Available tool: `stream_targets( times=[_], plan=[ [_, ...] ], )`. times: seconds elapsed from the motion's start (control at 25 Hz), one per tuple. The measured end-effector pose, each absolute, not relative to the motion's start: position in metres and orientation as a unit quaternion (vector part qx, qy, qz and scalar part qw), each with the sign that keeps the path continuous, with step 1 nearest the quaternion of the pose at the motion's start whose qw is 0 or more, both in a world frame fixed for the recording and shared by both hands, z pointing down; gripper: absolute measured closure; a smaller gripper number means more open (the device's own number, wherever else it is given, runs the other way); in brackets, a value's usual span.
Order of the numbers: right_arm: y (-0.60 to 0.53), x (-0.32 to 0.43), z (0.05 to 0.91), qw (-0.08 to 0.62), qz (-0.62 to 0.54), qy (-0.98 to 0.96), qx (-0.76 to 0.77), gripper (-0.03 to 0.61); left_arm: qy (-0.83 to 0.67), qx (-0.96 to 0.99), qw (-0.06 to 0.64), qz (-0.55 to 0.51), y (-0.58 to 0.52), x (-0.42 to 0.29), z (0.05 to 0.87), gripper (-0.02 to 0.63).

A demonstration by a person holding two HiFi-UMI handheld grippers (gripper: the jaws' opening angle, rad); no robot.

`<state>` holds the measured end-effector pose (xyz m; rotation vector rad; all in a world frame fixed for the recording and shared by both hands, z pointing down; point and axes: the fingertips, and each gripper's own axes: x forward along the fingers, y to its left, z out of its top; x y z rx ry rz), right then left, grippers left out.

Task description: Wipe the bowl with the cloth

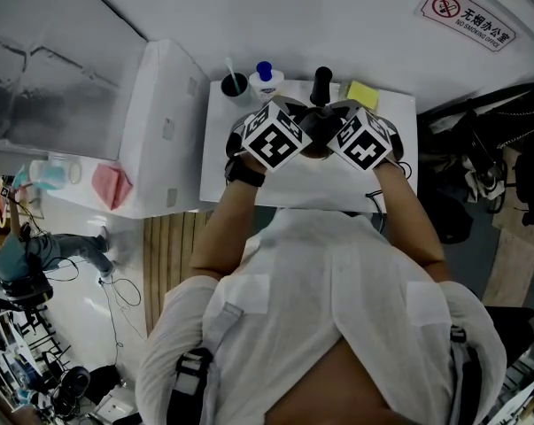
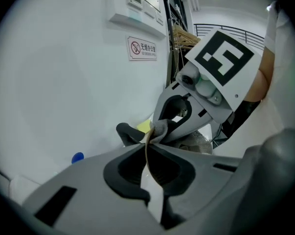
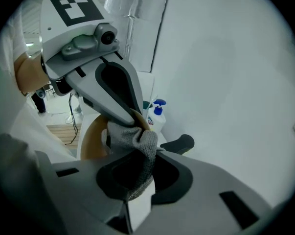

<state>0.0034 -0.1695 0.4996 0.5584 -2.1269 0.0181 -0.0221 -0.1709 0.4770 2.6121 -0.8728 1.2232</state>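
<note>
I find the left gripper [image 2: 148, 147] clenched on the thin rim of the bowl [image 3: 91, 140]. In the left gripper view, the brown edge runs straight through the closed jaws. The right gripper [image 3: 145, 155] is clamped on the grey cloth [image 3: 132, 138]. A bunched fold of cloth stands up out of its jaws, and a strip of it hangs down between them. In the right gripper view, the cloth is pressed against the bowl's rim just below the left gripper's tips, so the two sets of jaws nearly meet at that edge. The bowl is tan in colour and shows part of its curved wall to that camera. From the head view I note both marker cubes side by side, almost touching, over the middle of a small white table [image 1: 218, 171]. The cubes cover the bowl and cloth entirely in that view, and I cannot tell whether the bowl rests on the table or is held clear of it. Along the table's far edge I record a dark cup [image 1: 235, 84], a pump bottle with a blue top [image 1: 265, 80], an upright black handle-shaped object [image 1: 321, 85] and a yellow sponge [image 1: 362, 93]. All four stand apart from the grippers. A no-smoking sign [image 1: 468, 16] is fixed to the wall behind the table.
</note>
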Motion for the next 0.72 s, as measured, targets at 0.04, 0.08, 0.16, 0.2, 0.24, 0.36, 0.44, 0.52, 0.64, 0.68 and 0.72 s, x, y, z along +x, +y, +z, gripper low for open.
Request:
stream_targets(
  times=[0.04,0.08,0.16,0.2,0.24,0.36,0.44,0.52,0.64,0.68,0.72],
  plan=[
    [-0.169,0.003,0.5,0.459,0.0,-0.86,0.221,0.513,-0.281,0.865,0.058,0.411,-0.17,-0.02,0.477,0.594],
    [-0.168,0.002,0.5,0.465,-0.008,-0.859,0.215,0.515,-0.273,0.865,0.051,0.417,-0.169,-0.017,0.478,0.594],
    [-0.166,0.0,0.5,0.473,-0.022,-0.857,0.203,0.517,-0.257,0.865,0.038,0.43,-0.167,-0.014,0.479,0.594],
    [-0.166,-0.001,0.5,0.476,-0.03,-0.856,0.197,0.517,-0.25,0.864,0.031,0.436,-0.166,-0.013,0.479,0.594],
    [-0.165,-0.002,0.5,0.479,-0.037,-0.856,0.192,0.517,-0.243,0.864,0.025,0.441,-0.166,-0.012,0.48,0.594],
    [-0.164,-0.006,0.501,0.482,-0.054,-0.855,0.18,0.522,-0.223,0.862,0.008,0.455,-0.165,-0.008,0.481,0.594],
    [-0.163,-0.009,0.501,0.484,-0.059,-0.855,0.175,0.525,-0.213,0.862,-0.002,0.46,-0.164,-0.006,0.482,0.594],
    [-0.164,-0.009,0.5,0.484,-0.06,-0.855,0.176,0.528,-0.207,0.864,-0.009,0.458,-0.163,-0.004,0.482,0.594],
    [-0.171,-0.005,0.498,0.478,-0.044,-0.854,0.2,0.534,-0.231,0.874,-0.004,0.428,-0.17,-0.002,0.478,0.586],
    [-0.174,-0.001,0.499,0.477,-0.037,-0.852,0.21,0.535,-0.25,0.875,0.002,0.414,-0.175,-0.004,0.476,0.509],
    [-0.178,0.002,0.5,0.476,-0.029,-0.85,0.222,0.535,-0.272,0.875,0.009,0.4,-0.18,-0.008,0.474,0.424]
  ],
)
